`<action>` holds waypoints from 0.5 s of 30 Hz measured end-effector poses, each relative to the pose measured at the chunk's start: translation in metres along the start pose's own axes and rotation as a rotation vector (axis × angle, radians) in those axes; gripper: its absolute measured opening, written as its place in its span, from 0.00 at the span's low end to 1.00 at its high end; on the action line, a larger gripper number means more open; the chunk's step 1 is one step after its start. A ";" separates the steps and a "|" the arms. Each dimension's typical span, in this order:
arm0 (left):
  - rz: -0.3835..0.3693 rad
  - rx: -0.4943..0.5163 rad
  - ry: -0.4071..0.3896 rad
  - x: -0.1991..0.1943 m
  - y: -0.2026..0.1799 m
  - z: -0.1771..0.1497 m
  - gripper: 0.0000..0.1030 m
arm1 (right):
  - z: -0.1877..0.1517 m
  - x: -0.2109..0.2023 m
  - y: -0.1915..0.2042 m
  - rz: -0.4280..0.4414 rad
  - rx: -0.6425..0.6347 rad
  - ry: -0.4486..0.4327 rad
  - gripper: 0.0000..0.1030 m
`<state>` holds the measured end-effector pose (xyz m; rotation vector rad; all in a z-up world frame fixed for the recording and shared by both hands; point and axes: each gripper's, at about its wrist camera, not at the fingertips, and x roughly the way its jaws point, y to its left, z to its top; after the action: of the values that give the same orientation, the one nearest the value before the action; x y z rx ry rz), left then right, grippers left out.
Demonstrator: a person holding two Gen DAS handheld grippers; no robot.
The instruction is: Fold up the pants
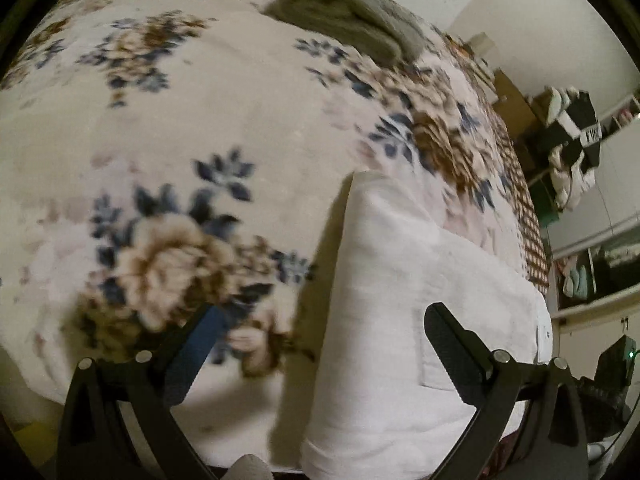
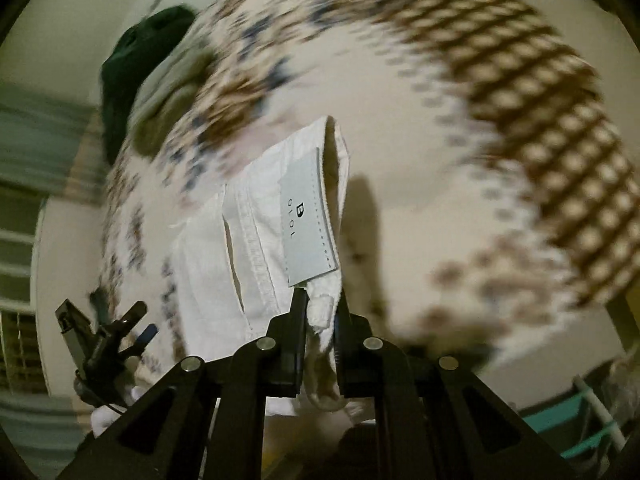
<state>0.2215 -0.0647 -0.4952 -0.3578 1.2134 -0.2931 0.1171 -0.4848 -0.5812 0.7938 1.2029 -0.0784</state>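
White pants (image 1: 384, 320) lie folded on a floral blanket (image 1: 168, 120), at the lower right of the left wrist view. My left gripper (image 1: 320, 316) is open, its right finger (image 1: 452, 336) over the pants, its left finger over the blanket. In the right wrist view the pants' waistband (image 2: 280, 220) with a pale label (image 2: 308, 216) hangs lifted above the blanket (image 2: 440, 160). My right gripper (image 2: 320, 312) is shut on the waistband edge. The left gripper also shows in the right wrist view (image 2: 108, 340) at the lower left.
A folded grey-green garment (image 1: 348, 16) lies at the far side of the blanket, with a dark green item (image 2: 136, 76) beside it. Shelves with clothes (image 1: 572, 136) stand to the right. The blanket's brown checked border (image 2: 540, 120) marks the bed edge.
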 end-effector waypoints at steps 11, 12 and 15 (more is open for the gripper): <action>0.069 0.085 0.072 0.065 -0.040 0.040 1.00 | 0.046 0.052 -0.051 -0.048 -0.008 0.045 0.75; 0.086 0.095 0.075 0.070 -0.044 0.045 1.00 | 0.052 0.058 -0.055 -0.017 0.007 0.049 0.86; 0.078 0.118 0.087 0.082 -0.053 0.058 1.00 | 0.069 0.091 -0.069 0.058 0.097 0.129 0.86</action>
<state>0.3017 -0.1398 -0.5252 -0.1969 1.2859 -0.3138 0.1766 -0.5441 -0.6845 0.9296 1.3046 -0.0391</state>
